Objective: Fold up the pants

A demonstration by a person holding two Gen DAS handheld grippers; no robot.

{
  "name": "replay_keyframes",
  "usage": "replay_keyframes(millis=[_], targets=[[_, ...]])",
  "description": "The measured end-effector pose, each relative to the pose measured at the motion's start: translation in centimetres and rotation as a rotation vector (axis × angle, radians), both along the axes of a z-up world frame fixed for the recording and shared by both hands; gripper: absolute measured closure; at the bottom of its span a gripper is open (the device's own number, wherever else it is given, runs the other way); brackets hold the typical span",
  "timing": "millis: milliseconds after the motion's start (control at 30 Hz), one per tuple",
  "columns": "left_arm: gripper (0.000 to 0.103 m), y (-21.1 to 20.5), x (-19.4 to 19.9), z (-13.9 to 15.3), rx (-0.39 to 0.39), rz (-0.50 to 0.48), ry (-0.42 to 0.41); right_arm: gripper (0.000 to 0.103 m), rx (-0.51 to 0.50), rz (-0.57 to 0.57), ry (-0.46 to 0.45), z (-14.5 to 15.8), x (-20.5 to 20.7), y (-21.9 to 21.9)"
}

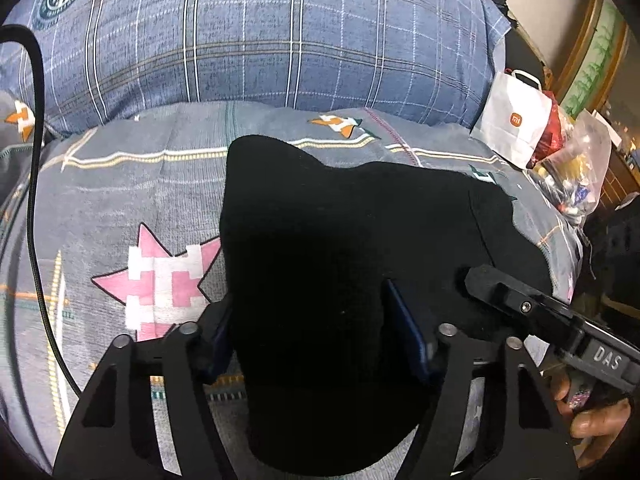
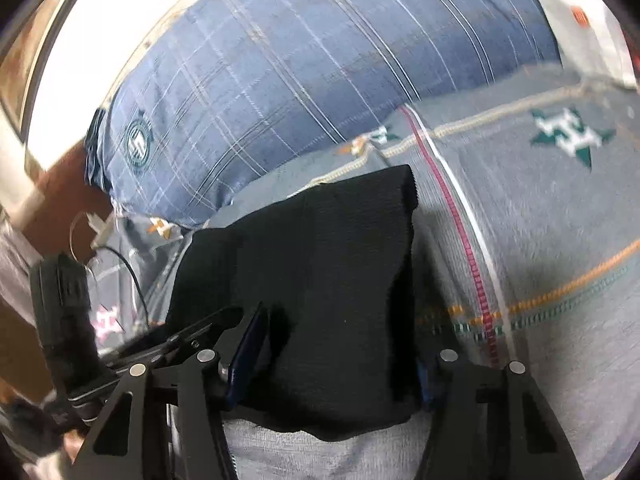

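The left gripper [image 1: 316, 344] stands wide open, black pants [image 1: 352, 248] lying between its fingers, ungripped. The right gripper [image 2: 336, 364] likewise straddles the folded pants [image 2: 320, 280], spread wide. Beyond, they rest on the grey bedspread [image 1: 120, 184], a blue plaid pillow [image 1: 260, 32] behind.

My pants [image 1: 344, 248] lie on the bedsheet [image 1: 120, 200], pillow [image 1: 260, 32] behind them, paper bag [image 1: 516, 120] to their right.
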State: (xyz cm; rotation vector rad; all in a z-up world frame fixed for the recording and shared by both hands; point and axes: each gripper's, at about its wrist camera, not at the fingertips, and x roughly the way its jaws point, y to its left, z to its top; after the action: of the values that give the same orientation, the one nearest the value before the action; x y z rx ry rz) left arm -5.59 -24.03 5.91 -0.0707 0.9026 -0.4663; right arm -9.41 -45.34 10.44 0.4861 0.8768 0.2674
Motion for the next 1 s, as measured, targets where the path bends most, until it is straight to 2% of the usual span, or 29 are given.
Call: replay_keyframes(millis=[200,400,533,667,867,1000], targets=[[0.043,1.6,-0.3,2.1,-0.024,0.017,-0.033,0.047,-0.071,0.042,-0.062,2.8,-0.2,2.0],[0.043,5.2,0.3,5.3,-0.028,0.05,-0.088,0.047,-0.035,0.1,-0.107,5.2,1.3,4.1],[0.043,8.0,1.4,7.0,-0.004,0.084,-0.119,0.047,-0.028,0.16,-0.144,6.8,3.3,7.0],[0.043,11.2,3.0,7.9,0.012,0.126,-0.121,0.047,-0.013,0.217,-0.153,7.3,5.7,10.0],[0.043,14.6,6.2,6.0,0.021,0.187,-0.082,0.047,-0.014,0.259,-0.104,5.1,10.1,14.0],[0.043,16.1,8.8,2.2,0.022,0.21,-0.01,0.047,-0.05,0.266,-0.049,2.5,11.9,15.1]])
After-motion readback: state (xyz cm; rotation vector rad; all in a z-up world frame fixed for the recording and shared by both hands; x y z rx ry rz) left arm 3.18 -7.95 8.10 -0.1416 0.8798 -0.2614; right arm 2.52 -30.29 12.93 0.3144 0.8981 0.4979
